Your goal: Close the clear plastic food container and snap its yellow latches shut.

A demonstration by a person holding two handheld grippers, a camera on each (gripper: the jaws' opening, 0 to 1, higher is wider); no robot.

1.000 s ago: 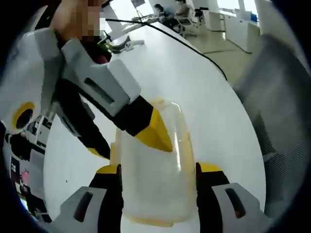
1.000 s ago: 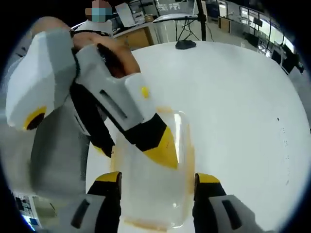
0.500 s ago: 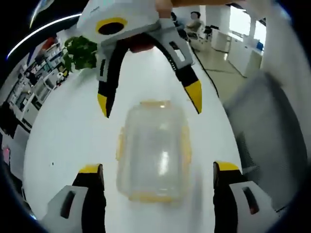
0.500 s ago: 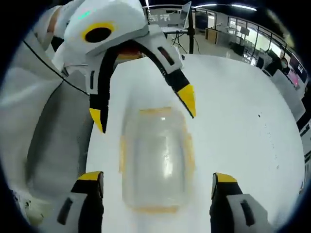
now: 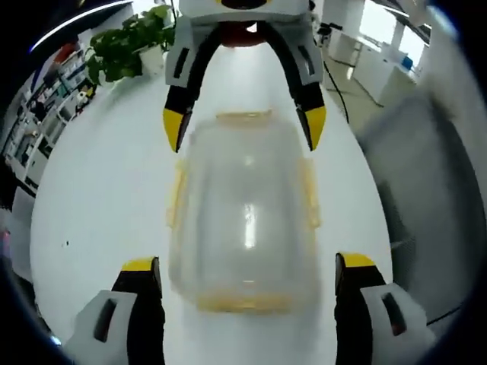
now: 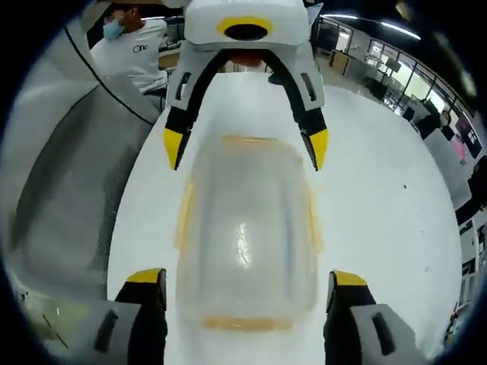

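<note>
- Both grippers stand wide open: the left gripper (image 5: 242,265) has its yellow-tipped jaws spread to either side of the near end of the clear container (image 5: 242,220), and the right gripper (image 6: 242,275) does the same from the opposite end, neither touching it
- Each gripper faces the other across the box; in the left gripper view the right one comes in from above, its tips flanking the far end
- A second ago the left gripper's jaws were pressed against the container's sides and the right gripper's tips sat on the lid; now all four jaws have let go and drawn back, and both cameras have pulled away
- The container lies flat on the white table (image 5: 99,190), in the middle of the narrow tabletop, its lid (image 6: 243,220) down on top
- Yellow latches (image 5: 309,194) run along its long sides and ends; blur makes it impossible to tell whether each is snapped flush
- Release from both hands suggests the pressing is over, or that the grippers are being reset for another latch; which of the two cannot be settled here
- A grey chair back (image 6: 68,175) stands beside the table edge
</note>
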